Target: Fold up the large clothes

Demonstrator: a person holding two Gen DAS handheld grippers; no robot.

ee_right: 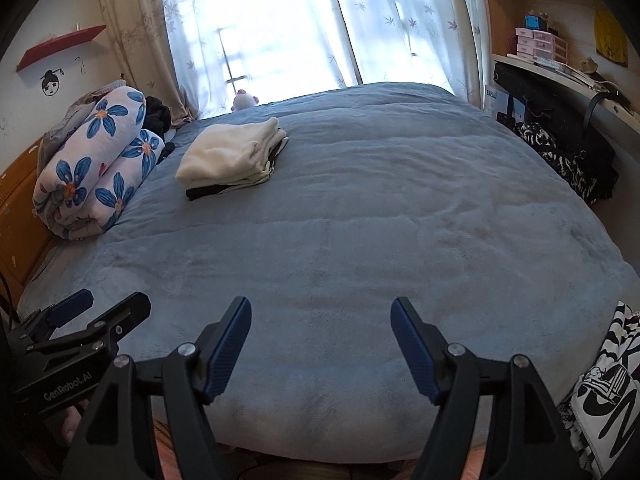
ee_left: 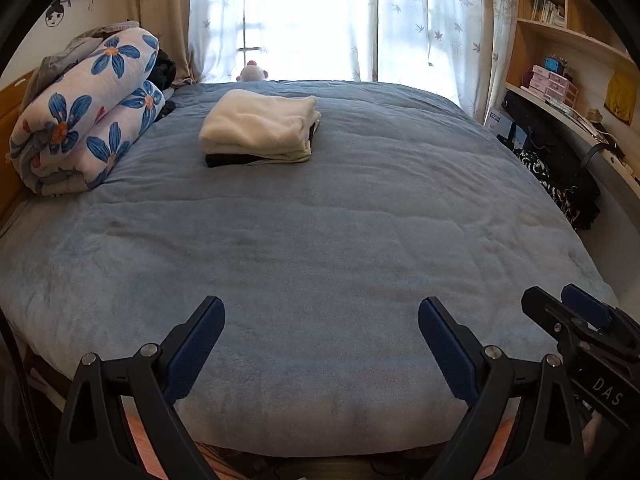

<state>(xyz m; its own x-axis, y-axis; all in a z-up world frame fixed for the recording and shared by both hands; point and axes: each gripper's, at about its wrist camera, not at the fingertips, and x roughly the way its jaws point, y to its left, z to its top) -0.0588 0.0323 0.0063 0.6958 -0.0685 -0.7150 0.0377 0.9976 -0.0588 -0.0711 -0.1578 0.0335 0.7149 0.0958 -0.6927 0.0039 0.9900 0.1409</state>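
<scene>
A stack of folded clothes [ee_left: 260, 128], cream on top with dark pieces beneath, lies on the blue bed cover [ee_left: 320, 240] toward the far left; it also shows in the right wrist view [ee_right: 232, 156]. A black-and-white patterned garment [ee_right: 608, 392] hangs at the bed's near right corner. My left gripper [ee_left: 320, 320] is open and empty above the bed's near edge. My right gripper [ee_right: 320, 320] is open and empty beside it, and shows at the right of the left wrist view [ee_left: 568, 312].
A rolled floral quilt [ee_left: 84, 120] lies at the bed's left side by the wooden headboard [ee_right: 16, 208]. A plush toy [ee_left: 252, 72] sits by the curtained window. Shelves and a desk [ee_left: 568, 92] stand on the right, with dark patterned clothes [ee_left: 556, 188] heaped below.
</scene>
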